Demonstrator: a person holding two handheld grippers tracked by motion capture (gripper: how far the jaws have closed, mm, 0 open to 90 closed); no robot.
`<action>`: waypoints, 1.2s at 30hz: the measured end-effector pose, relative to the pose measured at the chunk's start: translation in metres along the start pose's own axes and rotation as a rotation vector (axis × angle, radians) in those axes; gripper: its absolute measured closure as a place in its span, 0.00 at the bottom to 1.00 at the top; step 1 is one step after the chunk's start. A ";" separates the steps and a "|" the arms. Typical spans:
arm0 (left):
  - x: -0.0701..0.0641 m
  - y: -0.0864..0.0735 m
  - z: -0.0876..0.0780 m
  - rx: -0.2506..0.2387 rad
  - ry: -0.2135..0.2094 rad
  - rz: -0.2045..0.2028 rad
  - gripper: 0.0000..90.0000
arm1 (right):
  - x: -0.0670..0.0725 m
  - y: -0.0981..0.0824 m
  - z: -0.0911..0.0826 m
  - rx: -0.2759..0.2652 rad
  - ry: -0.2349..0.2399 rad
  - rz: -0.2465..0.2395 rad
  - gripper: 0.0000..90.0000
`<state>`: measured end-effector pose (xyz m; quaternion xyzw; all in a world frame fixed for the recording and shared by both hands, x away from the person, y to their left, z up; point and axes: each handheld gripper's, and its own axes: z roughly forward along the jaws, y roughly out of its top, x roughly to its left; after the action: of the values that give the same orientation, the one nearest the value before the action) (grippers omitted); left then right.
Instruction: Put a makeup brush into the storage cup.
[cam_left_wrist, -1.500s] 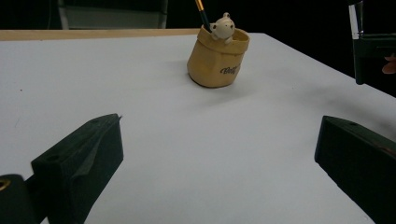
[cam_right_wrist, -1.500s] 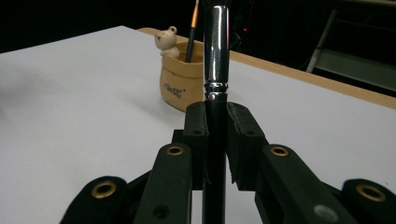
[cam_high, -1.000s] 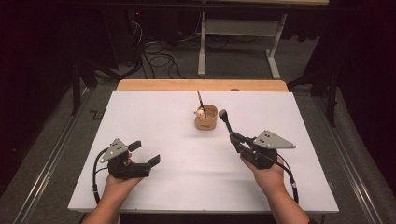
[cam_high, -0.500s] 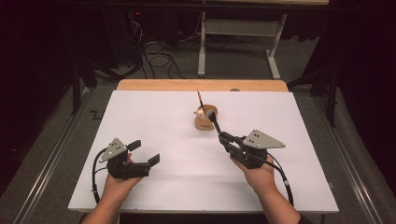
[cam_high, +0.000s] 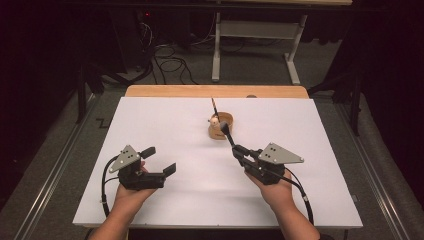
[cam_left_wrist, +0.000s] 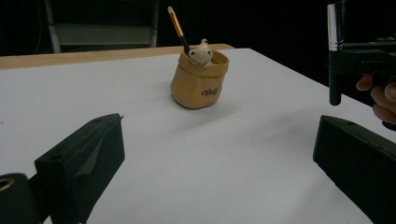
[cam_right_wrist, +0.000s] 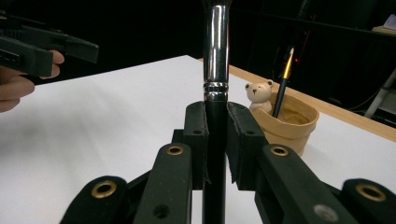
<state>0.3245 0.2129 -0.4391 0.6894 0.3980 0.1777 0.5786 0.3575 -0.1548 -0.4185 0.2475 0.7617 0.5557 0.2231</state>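
The right gripper (cam_high: 239, 151) has swung its clamped brush (cam_right_wrist: 215, 60) toward the pouch (cam_high: 220, 127); the left gripper (cam_high: 159, 160) fingers gape.

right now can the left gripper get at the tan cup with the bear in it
Probably yes. The left gripper stands open and holds nothing, and only bare white table lies between it and the tan cup. The right gripper, shut on a brush, sits off to the cup's other side.

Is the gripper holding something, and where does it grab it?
Yes. The right gripper clamps a black makeup brush with a silver metal collar by its black handle, just below the collar. The left gripper holds nothing.
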 end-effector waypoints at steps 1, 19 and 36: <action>-0.001 0.002 0.001 0.000 -0.004 0.009 0.03 | 0.000 0.000 0.000 -0.001 0.001 0.000 0.89; -0.019 0.017 0.032 -0.017 -0.070 0.027 0.00 | -0.001 0.000 -0.003 -0.018 -0.008 0.009 0.89; -0.033 0.026 0.050 -0.040 -0.161 0.005 0.02 | 0.001 -0.001 -0.002 -0.016 -0.016 0.010 0.89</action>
<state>0.3484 0.1547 -0.4214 0.6908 0.3451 0.1311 0.6217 0.3559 -0.1559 -0.4188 0.2540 0.7541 0.5610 0.2282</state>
